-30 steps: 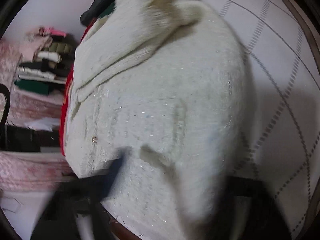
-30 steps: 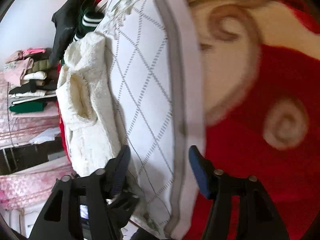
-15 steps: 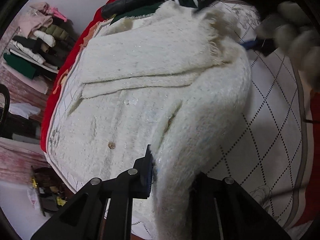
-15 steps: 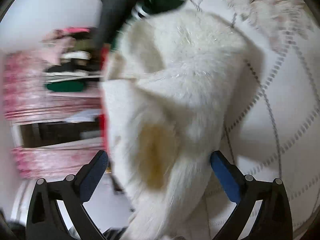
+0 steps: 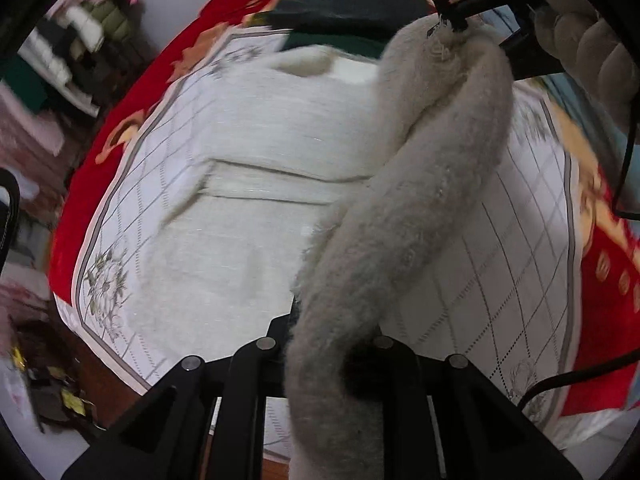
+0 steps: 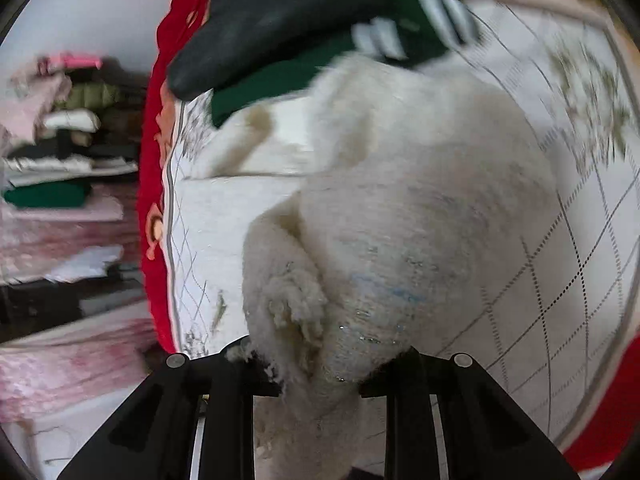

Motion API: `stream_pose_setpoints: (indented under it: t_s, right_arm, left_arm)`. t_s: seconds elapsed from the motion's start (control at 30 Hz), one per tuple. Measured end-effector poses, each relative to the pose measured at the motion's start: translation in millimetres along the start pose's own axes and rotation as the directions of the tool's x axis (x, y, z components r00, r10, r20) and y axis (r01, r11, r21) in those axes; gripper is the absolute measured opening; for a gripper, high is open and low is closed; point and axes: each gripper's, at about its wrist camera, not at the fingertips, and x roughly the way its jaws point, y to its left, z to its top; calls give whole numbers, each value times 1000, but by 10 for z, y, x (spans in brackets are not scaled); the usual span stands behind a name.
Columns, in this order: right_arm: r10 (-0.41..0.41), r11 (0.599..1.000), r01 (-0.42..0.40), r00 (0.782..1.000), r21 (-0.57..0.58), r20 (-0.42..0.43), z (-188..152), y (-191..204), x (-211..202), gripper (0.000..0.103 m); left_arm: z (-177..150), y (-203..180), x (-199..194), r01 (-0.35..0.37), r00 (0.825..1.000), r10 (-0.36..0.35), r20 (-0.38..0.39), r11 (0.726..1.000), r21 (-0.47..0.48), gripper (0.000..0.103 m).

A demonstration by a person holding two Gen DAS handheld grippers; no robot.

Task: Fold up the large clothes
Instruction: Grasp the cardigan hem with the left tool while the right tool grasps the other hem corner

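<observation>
Cream sweater (image 5: pixel 392 216) pinched in left hand-held gripper (image 5: pixel 332 344), lifted off bedspread (image 5: pixel 512 280)

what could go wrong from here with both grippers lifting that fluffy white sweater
1. The right hand-held gripper, jaws closing, has only a fuzzy bunch of the white sweater between them; it may slip out.
2. The left hand-held gripper holds a rope-like twisted sleeve, so the fold may land crooked.
3. The sweater's far edge touches the dark green garment and may drag it along.
</observation>
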Motion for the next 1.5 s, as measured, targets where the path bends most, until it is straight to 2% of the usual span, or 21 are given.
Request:
stream_pose_setpoints:
  t_s: [0.1,0.17,0.27,0.37,0.4,0.43,0.47,0.53,0.57,0.63,0.73,0.83,0.9,0.97,1.03,1.1,1.17,1.23,1.37,1.43,1.5]
  right_arm:
    - [-79,994,77,997,-81,-18,137,938,258,25]
    - [-105,989,101,994,-106,-31,177,1264,437,25]
    - [-187,974,177,980,-139,-64,323,1860,1063,26]
    - [-259,958,242,960,-157,-105,389,2096,1693,31]
    - [-291,947,268,950,-178,-114,417,2178,1953,37]
    - [-301,942,274,945,-195,-128,422,2230,2127,51]
    - [-297,942,265,944,-208,-142,402,2192,2196,69]
    - [-211,957,169,964,-237,-165,388,2260,2244,94]
    - [-172,960,128,971,-248,-166,383,2270,2208,96]
    - [-21,959,-34,982,-282,-187,329,2166,1958,96]
    - [135,956,-173,976,-238,-169,299,1731,1454,96]
    - [110,974,-115,993,-195,-35,338,1170,909,96]
    - [28,989,-19,998,-149,55,363,736,672,96]
    - [-63,992,70,996,-102,68,457,414,716,96]
    - [-65,994,71,995,-86,69,533,220,848,96]
    - [21,998,-20,1000,-63,15,695,59,1149,96]
    - [148,987,-149,989,-58,-7,783,30,1418,94]
    - [158,984,-155,987,-89,27,759,111,1467,93]
    - [173,980,-167,984,-112,51,610,199,1397,56]
    - [189,981,-185,979,-54,76,547,99,1314,47]
    - [190,981,-192,977,15,95,420,-13,1197,43]
  left_arm:
    - [110,553,65,12,999,-15,-29,995,-97,17]
    - [142,901,204,13,999,-21,-46,986,-167,19]
    - [156,1442,560,19,994,-47,-97,963,-269,21]
    - [68,1958,979,13,987,-74,-144,923,-384,31]
    - [7,2139,1137,5,984,-81,-161,906,-423,40]
    - [-31,2255,1206,-11,982,-74,-173,896,-445,55]
    - [-108,2424,1277,-41,980,-57,-189,877,-479,62]
    - [-209,2627,1271,-55,983,-47,-178,847,-529,77]
    - [-252,2692,1249,-57,984,-46,-173,835,-548,78]
    - [-302,2728,1187,-67,985,-35,-169,824,-563,80]
    - [-253,2564,1141,-113,985,29,-168,849,-516,84]
    - [-202,2471,1328,-181,974,91,-205,860,-477,85]
    - [-231,2486,1538,-198,966,86,-243,850,-487,85]
    - [-237,2508,1651,-207,962,84,-259,846,-492,89]
    - [-228,2530,1709,-207,961,80,-266,845,-493,90]
    - [-203,2527,1723,-207,960,82,-267,850,-484,90]
    - [-187,2521,1726,-211,959,91,-270,862,-460,90]
    - [-175,2516,1725,-222,955,106,-276,874,-433,90]
    - [-150,2468,1765,-246,951,142,-276,887,-391,90]
    - [-95,2406,1771,-258,948,160,-273,892,-371,90]
    - [3,2208,1785,-274,945,188,-268,902,-334,90]
